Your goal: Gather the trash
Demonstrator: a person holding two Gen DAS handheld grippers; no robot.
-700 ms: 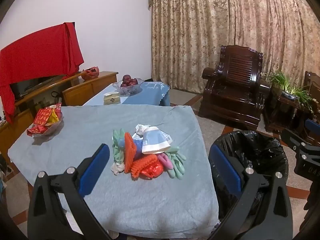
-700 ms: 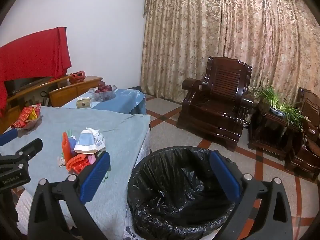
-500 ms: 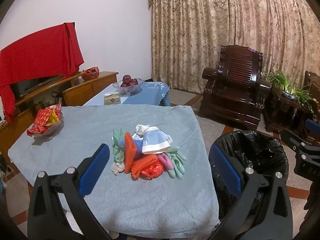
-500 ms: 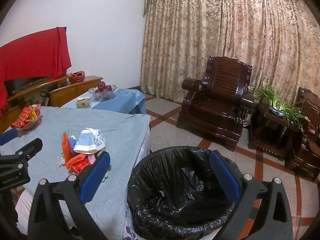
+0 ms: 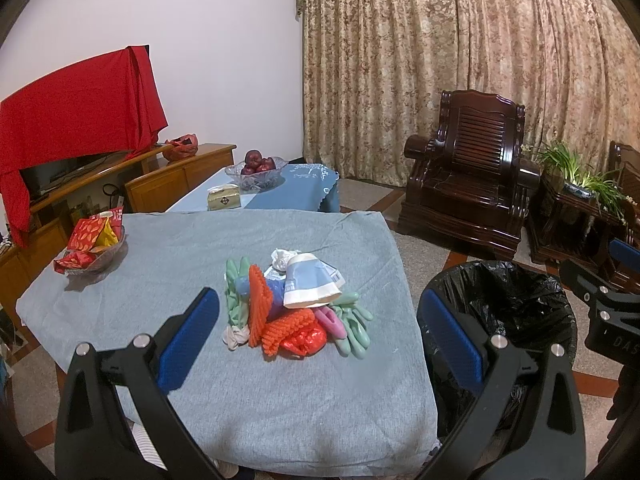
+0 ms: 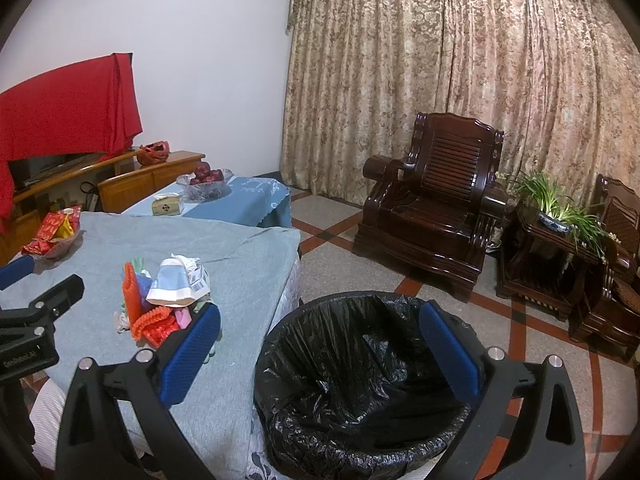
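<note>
A pile of trash lies mid-table on the grey-blue cloth: a pale blue paper cup, orange ridged pieces, green gloves, a red wrapper and crumpled tissue. My left gripper hovers open in front of and above the pile, nothing between its blue pads. The bin with a black bag stands on the floor right of the table. My right gripper hangs open over the bin's near rim; the trash pile lies to its left. The other gripper shows at each view's edge.
A glass dish of red snack packets sits at the table's far left. Behind stand a low table with a fruit bowl and a tissue box, a wooden cabinet, dark armchairs and a potted plant.
</note>
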